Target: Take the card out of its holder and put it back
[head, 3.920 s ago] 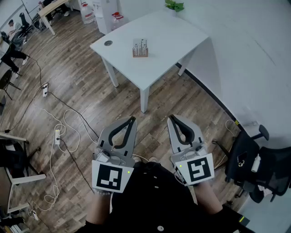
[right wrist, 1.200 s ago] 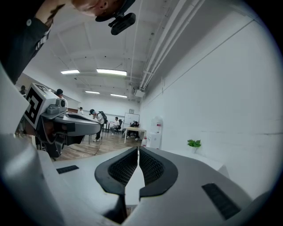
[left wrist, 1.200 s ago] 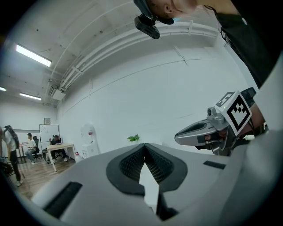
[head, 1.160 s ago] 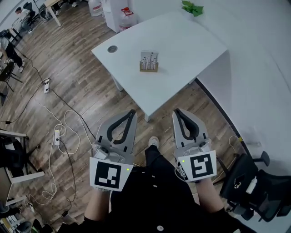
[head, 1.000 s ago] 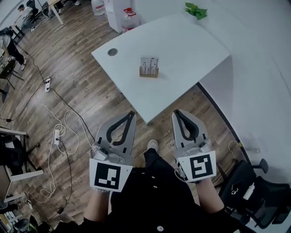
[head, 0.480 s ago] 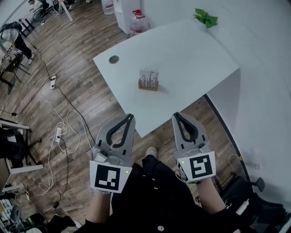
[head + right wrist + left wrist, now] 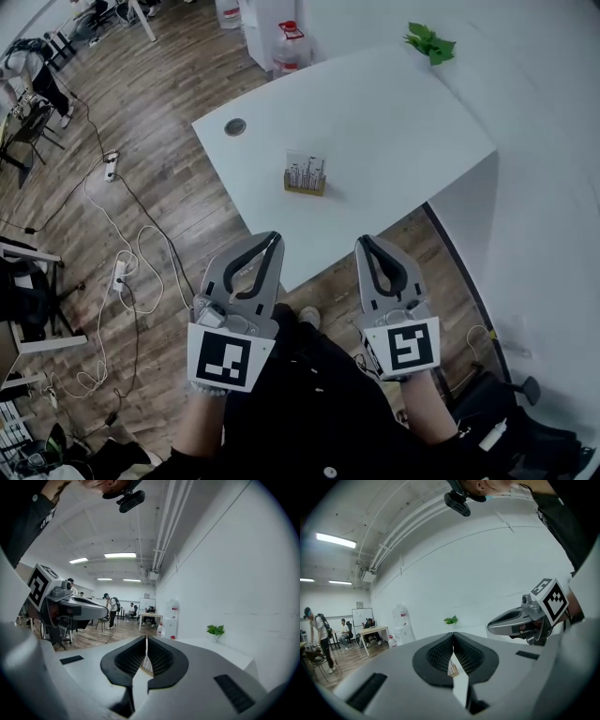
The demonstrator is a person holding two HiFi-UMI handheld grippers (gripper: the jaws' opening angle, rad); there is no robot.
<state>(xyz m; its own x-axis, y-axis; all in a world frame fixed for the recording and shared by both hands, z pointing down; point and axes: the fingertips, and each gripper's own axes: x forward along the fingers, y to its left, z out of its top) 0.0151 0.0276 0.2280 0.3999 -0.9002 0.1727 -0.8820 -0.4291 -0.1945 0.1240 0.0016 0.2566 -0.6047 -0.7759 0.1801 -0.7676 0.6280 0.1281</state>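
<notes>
Both jaw pairs together, empty: left gripper (image 7: 273, 238), right gripper (image 7: 363, 241); worktop (image 7: 394, 122) w/ card holder (image 7: 305, 184) nearer than before.

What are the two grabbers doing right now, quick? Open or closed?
Left gripper: closed, holding nothing.
Right gripper: closed, holding nothing.

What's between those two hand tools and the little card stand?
Nothing; the head view shows only bare white table between the left tool, the right tool and the card stand.
</notes>
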